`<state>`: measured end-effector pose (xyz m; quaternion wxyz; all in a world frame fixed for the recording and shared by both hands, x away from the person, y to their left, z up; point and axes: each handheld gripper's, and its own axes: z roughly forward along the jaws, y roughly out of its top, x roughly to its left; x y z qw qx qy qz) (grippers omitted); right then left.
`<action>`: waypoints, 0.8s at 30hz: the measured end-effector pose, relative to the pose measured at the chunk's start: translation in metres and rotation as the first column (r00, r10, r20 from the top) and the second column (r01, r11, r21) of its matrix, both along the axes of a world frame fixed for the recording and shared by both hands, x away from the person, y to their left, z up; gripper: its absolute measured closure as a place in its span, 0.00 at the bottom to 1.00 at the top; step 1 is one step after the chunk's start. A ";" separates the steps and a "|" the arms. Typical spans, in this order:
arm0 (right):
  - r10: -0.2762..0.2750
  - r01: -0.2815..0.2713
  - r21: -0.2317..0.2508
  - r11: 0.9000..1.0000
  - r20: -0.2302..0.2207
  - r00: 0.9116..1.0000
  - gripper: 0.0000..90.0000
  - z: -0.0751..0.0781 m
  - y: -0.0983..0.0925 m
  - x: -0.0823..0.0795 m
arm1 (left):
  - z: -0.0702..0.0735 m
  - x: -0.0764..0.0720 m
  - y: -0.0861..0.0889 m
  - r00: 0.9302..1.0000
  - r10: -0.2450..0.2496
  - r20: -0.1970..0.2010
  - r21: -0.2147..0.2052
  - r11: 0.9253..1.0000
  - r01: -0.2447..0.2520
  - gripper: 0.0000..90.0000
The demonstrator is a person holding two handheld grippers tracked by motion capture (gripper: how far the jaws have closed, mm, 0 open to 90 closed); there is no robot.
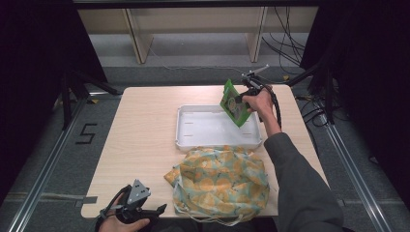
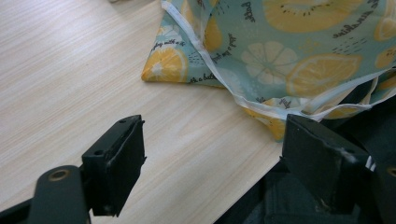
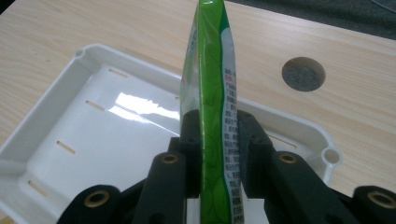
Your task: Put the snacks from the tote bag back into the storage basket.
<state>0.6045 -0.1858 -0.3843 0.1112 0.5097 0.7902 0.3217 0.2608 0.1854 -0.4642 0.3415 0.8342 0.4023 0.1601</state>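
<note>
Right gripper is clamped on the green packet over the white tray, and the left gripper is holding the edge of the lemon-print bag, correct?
Not quite. The left gripper holds nothing: in the left gripper view its jaws stand open over bare table, short of the lemon-print bag. The rest stands: the right gripper is clamped on the green packet over the white tray.

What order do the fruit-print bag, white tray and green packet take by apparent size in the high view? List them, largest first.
1. Fruit-print bag, a little larger than the tray, though it lies nearer the camera.
2. White tray.
3. Green packet, clearly smallest, clamped in the right gripper.
</note>
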 end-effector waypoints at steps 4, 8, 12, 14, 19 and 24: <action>-0.005 0.005 0.003 1.000 0.002 1.000 0.84 -0.004 0.000 0.004 | 0.000 0.000 0.000 1.000 0.000 0.004 0.001 1.000 0.000 0.23; -0.029 0.028 0.012 1.000 0.009 1.000 0.84 -0.008 0.002 0.007 | 0.000 0.000 0.000 1.000 -0.004 0.003 0.001 1.000 0.004 0.23; -0.040 0.040 0.011 0.999 -0.010 0.999 0.84 -0.012 0.003 0.009 | 0.000 0.000 0.000 1.000 -0.010 0.002 0.003 1.000 0.010 0.23; -0.031 0.031 0.000 1.000 -0.010 0.999 0.84 -0.013 0.001 0.011 | 0.000 0.000 -0.002 1.000 -0.007 0.005 -0.019 1.000 0.007 0.23; -0.018 0.018 0.005 1.000 -0.007 1.000 0.84 -0.016 0.001 0.013 | 0.000 -0.001 0.000 1.000 -0.011 0.004 -0.005 1.000 0.011 0.23; -0.028 0.028 0.018 0.999 -0.025 0.999 0.83 -0.019 -0.002 0.012 | 0.000 -0.001 -0.001 1.000 -0.004 0.010 -0.010 1.000 0.004 0.23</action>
